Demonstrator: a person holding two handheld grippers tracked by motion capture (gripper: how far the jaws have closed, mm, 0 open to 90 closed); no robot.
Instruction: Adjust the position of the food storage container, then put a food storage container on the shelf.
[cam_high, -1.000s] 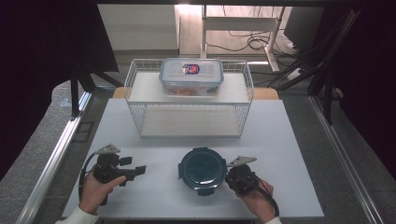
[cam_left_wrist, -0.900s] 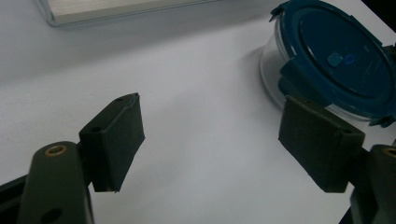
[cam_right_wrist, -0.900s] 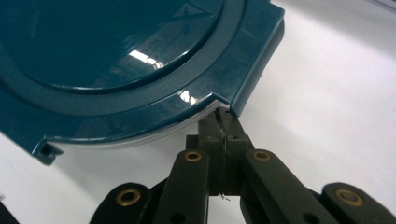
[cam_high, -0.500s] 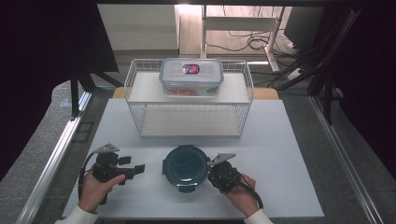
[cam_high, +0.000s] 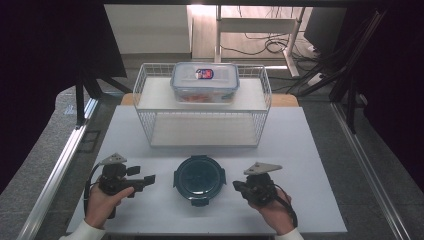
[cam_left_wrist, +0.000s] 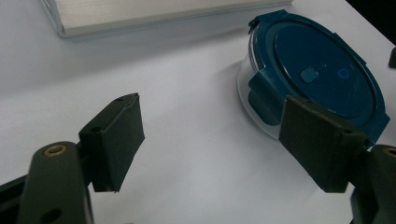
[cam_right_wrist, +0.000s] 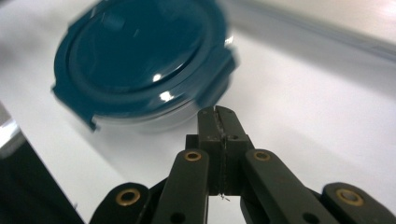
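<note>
the person's hands come in at the near edge of the white table (cam_high: 310, 150). the left gripper (cam_high: 145, 180) is held low over the table, and its jaws stand wide apart with nothing between them. its tips point toward the round tub. the right gripper (cam_high: 237, 186) is on the other side of the tub, and its jaws are pressed tight together with nothing in them. in the right gripper view the tips sit just beside the tub's side, but it is hard to tell if they touch it.

the round tub with the dark blue lid (cam_high: 199, 179) sits on the table between the two grippers, near the front edge. it has a clear body and flaps that clip down at the sides. the lid has a small square bump and a tiny ring mark in the middle; no words can be read on it.

farther back stands a white wire rack (cam_high: 260, 117). on its top shelf rests a clear box with a lid (cam_high: 205, 82). the box has a small dark label with a bit of red, too small to read.
</note>
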